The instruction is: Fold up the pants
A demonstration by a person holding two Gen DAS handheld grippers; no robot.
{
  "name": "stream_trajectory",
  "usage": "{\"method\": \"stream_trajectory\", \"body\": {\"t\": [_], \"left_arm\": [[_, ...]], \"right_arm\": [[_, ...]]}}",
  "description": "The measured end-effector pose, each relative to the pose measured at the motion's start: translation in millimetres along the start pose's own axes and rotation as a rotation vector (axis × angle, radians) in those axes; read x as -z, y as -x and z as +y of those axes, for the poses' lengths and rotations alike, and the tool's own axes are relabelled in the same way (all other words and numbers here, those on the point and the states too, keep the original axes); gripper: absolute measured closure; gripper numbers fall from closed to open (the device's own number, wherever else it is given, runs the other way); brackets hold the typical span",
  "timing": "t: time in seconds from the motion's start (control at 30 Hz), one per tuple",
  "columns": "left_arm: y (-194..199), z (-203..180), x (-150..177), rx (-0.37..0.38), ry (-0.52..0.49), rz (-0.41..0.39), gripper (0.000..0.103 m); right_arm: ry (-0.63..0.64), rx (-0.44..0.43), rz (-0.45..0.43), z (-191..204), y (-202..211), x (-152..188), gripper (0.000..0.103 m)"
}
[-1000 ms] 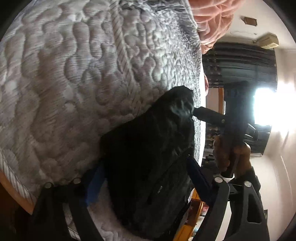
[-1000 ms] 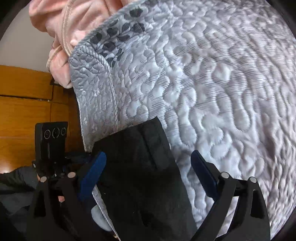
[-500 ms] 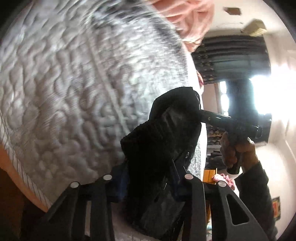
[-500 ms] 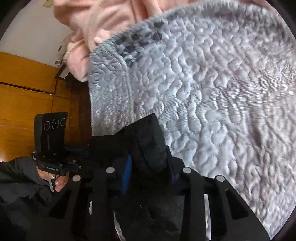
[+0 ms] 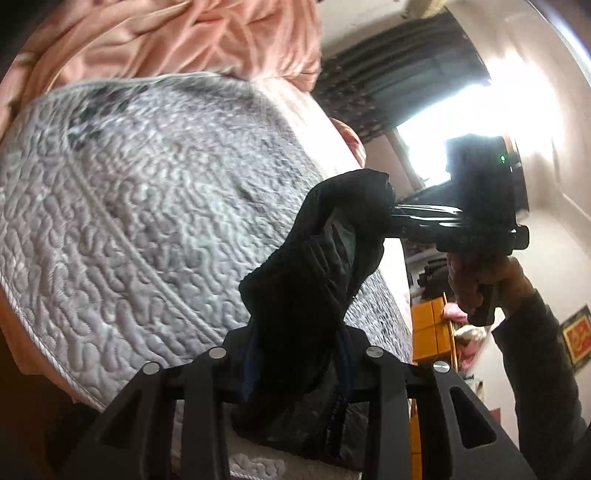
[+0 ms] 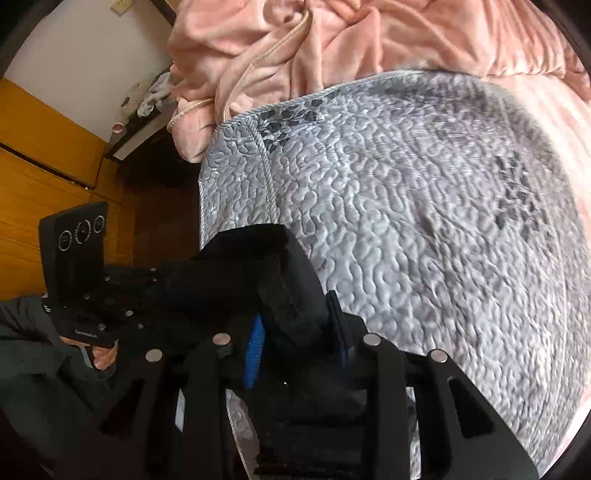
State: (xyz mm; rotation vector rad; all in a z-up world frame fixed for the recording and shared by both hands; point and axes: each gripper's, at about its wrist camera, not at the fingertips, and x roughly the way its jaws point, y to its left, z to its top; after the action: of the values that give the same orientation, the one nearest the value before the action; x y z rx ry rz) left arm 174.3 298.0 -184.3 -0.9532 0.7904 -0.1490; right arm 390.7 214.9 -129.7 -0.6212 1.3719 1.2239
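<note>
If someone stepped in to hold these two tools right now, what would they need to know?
Left tool: shut on one end of the black pants.
Right tool: shut on the other end, a bunched edge of the same pants.
Pants: lifted between both tools above the grey quilted bedspread; a pink blanket lies crumpled beyond.
Done: both ends gripped and raised.
Left: probably carry the held edge over, lay it flat on the bedspread, then finish the fold.

Black pants (image 5: 314, 295) bunched, lifted above quilt.
</note>
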Motion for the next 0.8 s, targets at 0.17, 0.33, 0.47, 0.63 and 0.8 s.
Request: {"method": "stream_trajectory", "body": {"t": [0.17, 0.33, 0.47, 0.63, 0.8], "left_arm": [[4.4, -44.0, 10.3, 0.007, -0.092, 0.009, 0.069], [4.1, -82.5, 21.2, 0.016, -0.169, 0.025, 0.069], [2.6, -110.0, 32.5, 0.018, -0.228, 0.039, 0.069], [-1.6, -140.7, 48.0, 0.007, -0.303, 0.056, 0.069], [-5.4, -169.0, 63.5, 0.006, -0.374, 0.071, 0.069]], "right_arm": [[-0.013, 0.059, -0.035, 9.2, 37.0, 29.9, 0.072], [-0.033, 0.103, -0.084, 14.8, 70.2, 63.7, 0.072], [-0.046, 0.125, -0.122, 16.8, 89.6, 87.9, 0.073], [-0.062, 0.148, -0.158, 19.9, 109.9, 116.5, 0.074], [-0.084, 0.167, -0.192, 20.9, 127.6, 145.1, 0.075]]}}
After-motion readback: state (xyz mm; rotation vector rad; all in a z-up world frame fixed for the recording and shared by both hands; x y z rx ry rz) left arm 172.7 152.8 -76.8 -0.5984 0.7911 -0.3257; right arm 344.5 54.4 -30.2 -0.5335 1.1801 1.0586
